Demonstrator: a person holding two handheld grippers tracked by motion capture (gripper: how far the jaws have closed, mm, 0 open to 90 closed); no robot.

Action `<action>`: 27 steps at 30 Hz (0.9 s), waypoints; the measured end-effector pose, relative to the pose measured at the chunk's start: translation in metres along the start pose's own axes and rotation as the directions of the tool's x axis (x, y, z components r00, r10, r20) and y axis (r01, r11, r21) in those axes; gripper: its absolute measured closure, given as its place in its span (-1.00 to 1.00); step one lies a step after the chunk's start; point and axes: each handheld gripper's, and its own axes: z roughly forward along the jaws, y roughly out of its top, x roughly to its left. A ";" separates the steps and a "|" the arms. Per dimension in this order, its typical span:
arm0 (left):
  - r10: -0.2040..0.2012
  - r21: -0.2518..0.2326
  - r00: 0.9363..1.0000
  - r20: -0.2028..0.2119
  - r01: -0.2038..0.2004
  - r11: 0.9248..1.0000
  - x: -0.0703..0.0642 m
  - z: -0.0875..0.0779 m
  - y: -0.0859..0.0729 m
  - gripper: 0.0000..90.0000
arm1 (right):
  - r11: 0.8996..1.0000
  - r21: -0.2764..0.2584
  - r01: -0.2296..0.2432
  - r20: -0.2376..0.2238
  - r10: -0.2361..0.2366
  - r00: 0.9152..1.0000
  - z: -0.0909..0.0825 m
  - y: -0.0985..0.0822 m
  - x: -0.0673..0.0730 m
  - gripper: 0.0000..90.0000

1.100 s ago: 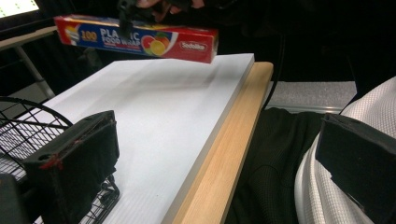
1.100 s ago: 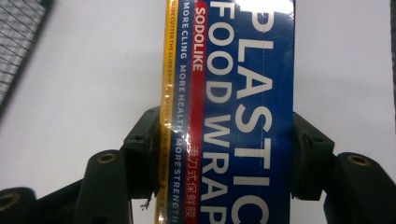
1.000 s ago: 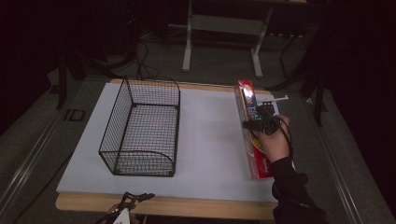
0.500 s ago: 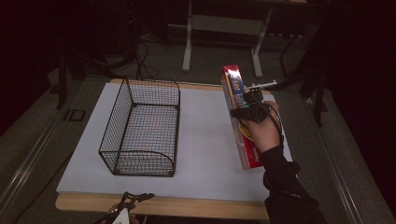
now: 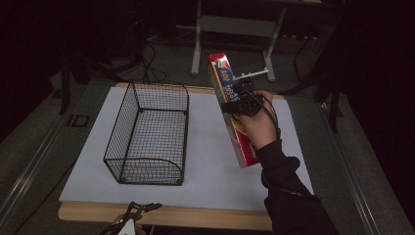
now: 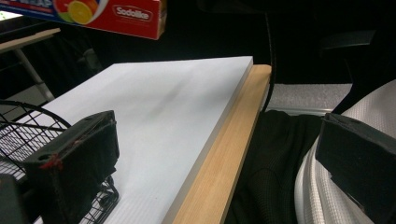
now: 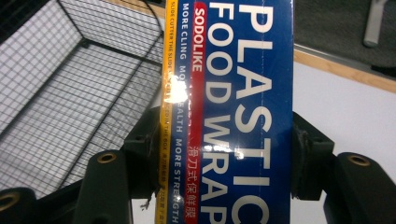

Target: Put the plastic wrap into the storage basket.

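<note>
A person's right gripper (image 5: 241, 100) pinches a long box (image 5: 232, 108) of plastic food wrap across its narrow width. In the right gripper view, the two black jaws press against both long sides of the box, whose blue face fills the middle of the frame. The box is off the surface (image 5: 205, 161), tilted, with its far end raised and its near end lower, close to the person's wrist. It hangs over the right half of the white surface, just right of a black wire basket (image 5: 149, 134).

The basket stands on the left half of the surface and looks to have nothing in it, though the mesh makes that hard to confirm.

The left gripper (image 5: 131, 221) sits low at the near edge of the surface. In the left gripper view its jaws are spread wide with nothing between them, and the basket's corner lies beside the left jaw.

Judging by this, the pick-up is done: the box is gripped and lifted. What likely remains is carrying it leftward over the basket, lowering it inside, and letting go.
</note>
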 end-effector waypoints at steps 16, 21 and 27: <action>0.000 -0.002 1.000 0.008 0.000 1.000 0.000 0.000 0.000 -1.00 | 0.996 -0.031 0.086 -0.072 -0.089 0.993 0.007 0.023 0.052 -0.12; 0.004 0.000 1.000 0.009 -0.004 1.000 -0.001 0.000 0.000 -1.00 | 0.992 -0.061 0.106 -0.101 -0.112 0.989 0.010 0.034 0.075 -0.12; 0.005 -0.004 1.000 0.008 -0.005 1.000 0.000 -0.002 0.000 -1.00 | 0.989 -0.078 0.126 -0.129 -0.136 0.982 0.018 0.043 0.102 -0.12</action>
